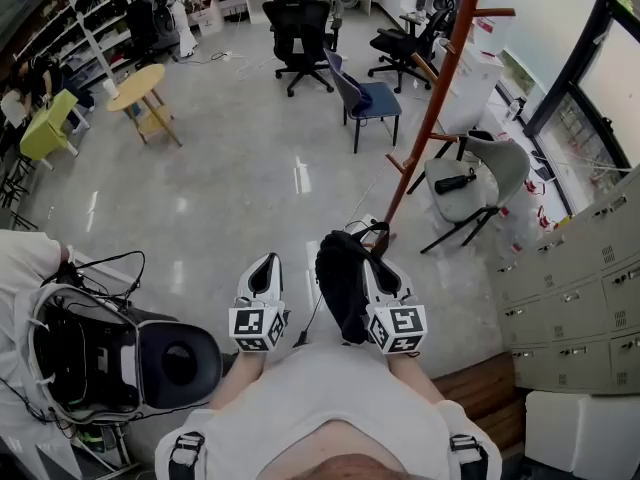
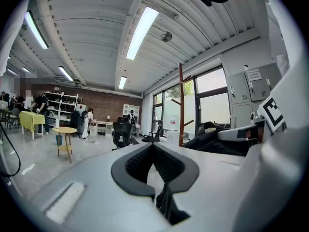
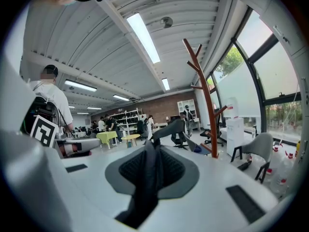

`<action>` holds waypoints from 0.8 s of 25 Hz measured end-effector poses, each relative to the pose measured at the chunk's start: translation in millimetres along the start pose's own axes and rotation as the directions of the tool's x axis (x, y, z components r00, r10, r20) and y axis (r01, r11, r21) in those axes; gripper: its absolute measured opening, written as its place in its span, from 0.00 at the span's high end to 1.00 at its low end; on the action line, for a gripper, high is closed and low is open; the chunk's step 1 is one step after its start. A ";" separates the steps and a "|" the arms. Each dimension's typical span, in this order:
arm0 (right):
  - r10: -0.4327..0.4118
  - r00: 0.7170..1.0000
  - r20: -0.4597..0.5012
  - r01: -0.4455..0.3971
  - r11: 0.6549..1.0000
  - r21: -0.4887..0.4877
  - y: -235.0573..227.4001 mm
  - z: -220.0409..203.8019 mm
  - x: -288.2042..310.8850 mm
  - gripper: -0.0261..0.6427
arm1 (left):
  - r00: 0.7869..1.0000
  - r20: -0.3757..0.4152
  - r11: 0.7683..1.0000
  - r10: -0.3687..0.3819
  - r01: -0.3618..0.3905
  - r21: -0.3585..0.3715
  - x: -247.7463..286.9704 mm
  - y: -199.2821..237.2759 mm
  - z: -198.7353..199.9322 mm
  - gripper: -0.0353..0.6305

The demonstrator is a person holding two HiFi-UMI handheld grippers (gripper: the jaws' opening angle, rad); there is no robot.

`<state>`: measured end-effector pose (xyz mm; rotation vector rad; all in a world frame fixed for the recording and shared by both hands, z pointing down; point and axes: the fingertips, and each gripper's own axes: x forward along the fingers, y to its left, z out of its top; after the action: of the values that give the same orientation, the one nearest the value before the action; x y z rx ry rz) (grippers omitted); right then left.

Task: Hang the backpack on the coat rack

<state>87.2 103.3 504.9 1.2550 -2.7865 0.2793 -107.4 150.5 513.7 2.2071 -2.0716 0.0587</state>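
Observation:
The black backpack (image 1: 340,280) hangs against the inner side of my right gripper (image 1: 374,260), which is shut on its black strap (image 3: 147,178). In the right gripper view the strap runs up between the pads to the tips of the right gripper (image 3: 153,146). My left gripper (image 1: 262,268) is level beside it, apart from the bag, and its jaws look shut with nothing between the tips of the left gripper (image 2: 153,145). The red-brown coat rack (image 1: 440,78) stands ahead to the right, with bare pegs (image 3: 193,50). From the left gripper view the backpack (image 2: 217,141) lies to the right, with the coat rack (image 2: 181,105) behind.
A grey chair (image 1: 495,168) stands beside the rack's base and a blue chair (image 1: 365,98) lies further back. Black office chairs (image 1: 300,23) and a yellow round table (image 1: 140,86) stand beyond. Grey lockers (image 1: 590,268) line the right. A person with gear (image 1: 100,353) is close on my left.

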 end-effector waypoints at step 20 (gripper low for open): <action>0.073 0.997 -0.007 -0.073 0.997 -0.031 -47.8 3.4 12.7 0.88 | 0.998 -0.013 0.998 0.065 -0.065 -0.020 25.9 -37.4 -12.4 0.93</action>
<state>114.5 62.3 509.8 1.1461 -2.8245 0.2420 -67.8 128.4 526.7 2.1224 -2.1275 0.0566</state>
